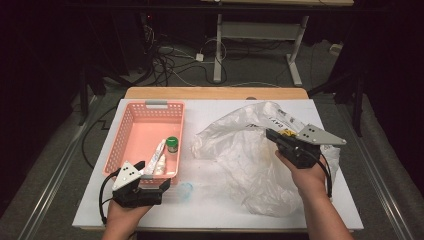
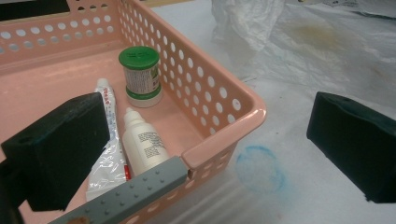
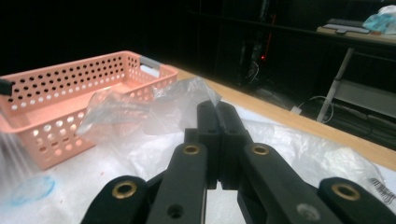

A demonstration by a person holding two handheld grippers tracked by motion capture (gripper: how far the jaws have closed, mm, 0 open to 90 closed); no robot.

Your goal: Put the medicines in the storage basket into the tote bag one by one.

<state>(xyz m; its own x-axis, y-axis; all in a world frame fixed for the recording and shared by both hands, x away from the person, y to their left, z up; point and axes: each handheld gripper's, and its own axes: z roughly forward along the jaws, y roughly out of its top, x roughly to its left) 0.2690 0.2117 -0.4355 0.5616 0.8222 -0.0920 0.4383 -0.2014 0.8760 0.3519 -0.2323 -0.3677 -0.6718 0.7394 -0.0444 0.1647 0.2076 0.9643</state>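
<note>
A crumpled clear plastic bag (image 1: 240, 155) lies over the right half of the white table top. My right gripper (image 1: 271, 134) is shut on a fold of it, and the film (image 3: 154, 109) rises up to the closed jaw tips (image 3: 217, 109). My left gripper (image 1: 151, 175) is open at the near right corner of a pink perforated basket (image 1: 122, 135), one jaw over the basket's inside and the other over the table. Nothing lies between the pads of the left gripper (image 2: 208, 149). In the basket (image 2: 233, 105) are a green-capped bottle (image 2: 140, 74), a white dropper bottle (image 2: 142, 144) and a tube (image 2: 109, 140).
A blue smudge (image 2: 261, 168) marks the table beside the basket's near corner. The table's wooden far edge (image 1: 215, 93) runs behind the white sheet. Beyond it, cables and desk legs (image 1: 218, 45) stand on the dark floor.
</note>
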